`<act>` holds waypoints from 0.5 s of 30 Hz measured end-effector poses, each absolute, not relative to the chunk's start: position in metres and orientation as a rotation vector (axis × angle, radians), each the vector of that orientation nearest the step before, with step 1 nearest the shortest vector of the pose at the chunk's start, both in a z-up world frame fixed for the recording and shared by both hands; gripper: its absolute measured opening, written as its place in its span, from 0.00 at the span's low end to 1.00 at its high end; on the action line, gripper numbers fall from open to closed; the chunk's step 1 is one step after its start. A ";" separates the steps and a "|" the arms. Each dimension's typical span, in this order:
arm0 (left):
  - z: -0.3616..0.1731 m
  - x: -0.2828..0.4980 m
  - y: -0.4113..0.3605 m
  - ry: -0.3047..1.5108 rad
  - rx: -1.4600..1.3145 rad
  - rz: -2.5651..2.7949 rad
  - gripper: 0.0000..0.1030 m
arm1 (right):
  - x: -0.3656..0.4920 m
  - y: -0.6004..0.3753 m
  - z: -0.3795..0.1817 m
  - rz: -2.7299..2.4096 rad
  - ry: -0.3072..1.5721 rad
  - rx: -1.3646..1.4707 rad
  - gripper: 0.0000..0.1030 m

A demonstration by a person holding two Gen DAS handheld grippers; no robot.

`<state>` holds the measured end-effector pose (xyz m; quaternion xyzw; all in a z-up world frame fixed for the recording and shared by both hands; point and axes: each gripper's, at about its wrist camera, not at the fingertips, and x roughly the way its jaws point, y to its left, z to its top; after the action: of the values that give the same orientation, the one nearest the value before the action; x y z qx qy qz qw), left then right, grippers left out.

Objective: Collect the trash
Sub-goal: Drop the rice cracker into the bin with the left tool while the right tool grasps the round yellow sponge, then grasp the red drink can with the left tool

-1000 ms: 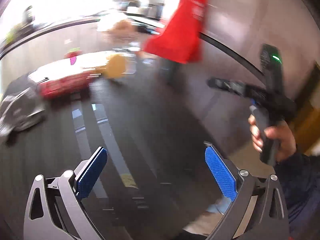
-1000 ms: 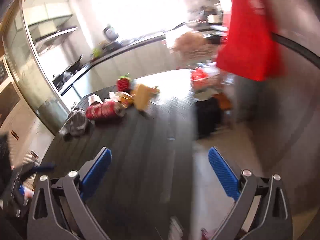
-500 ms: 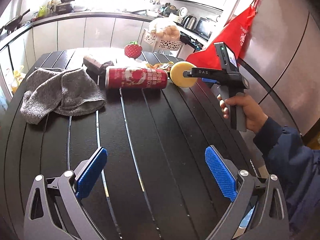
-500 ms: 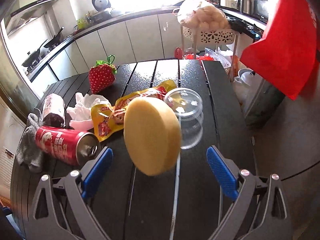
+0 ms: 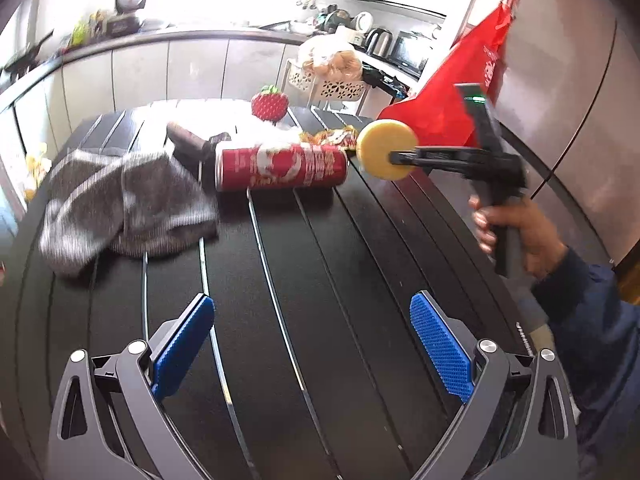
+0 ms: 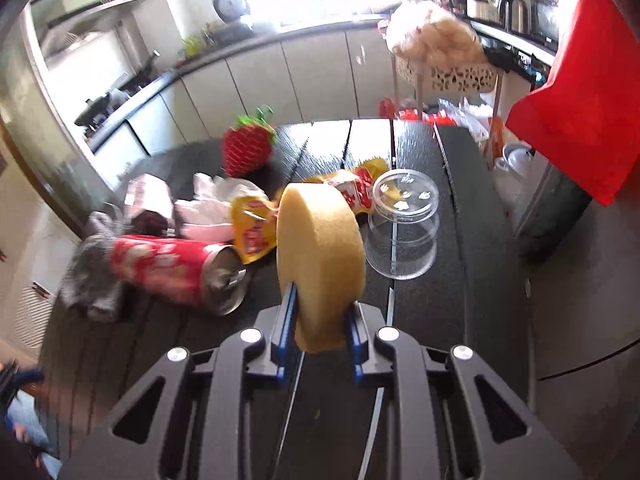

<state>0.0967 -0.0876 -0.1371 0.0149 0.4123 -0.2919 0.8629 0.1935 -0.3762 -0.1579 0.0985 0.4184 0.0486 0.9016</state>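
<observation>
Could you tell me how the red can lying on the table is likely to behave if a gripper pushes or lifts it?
The red can lies on its side on the slatted table, so a sideways push would probably roll it. Its tab end looks opened, so it may be empty and light. Thin metal walls could dent under a hard squeeze.

Can (image 6: 176, 272) lies on its side on the surface (image 6: 460, 208), cloth (image 5: 124, 208) just left of it, sponge (image 6: 320, 260) upright on edge to its right. Behind sponge: snack wrapper (image 6: 256, 224), with an inverted cup (image 6: 402, 224) to the right. Strawberry pouch (image 6: 246, 148) sits toward the far edge; crumpled tissue (image 6: 212, 208) between it and the can.
</observation>
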 end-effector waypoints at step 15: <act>-0.129 0.219 -0.218 0.752 1.030 -0.881 0.92 | 0.044 -0.464 -0.086 0.133 0.687 0.324 0.23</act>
<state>0.2189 -0.2183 -0.1287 0.4650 0.3394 -0.3976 0.7145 0.0440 -0.4643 -0.0861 0.1579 0.3351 0.0648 0.9266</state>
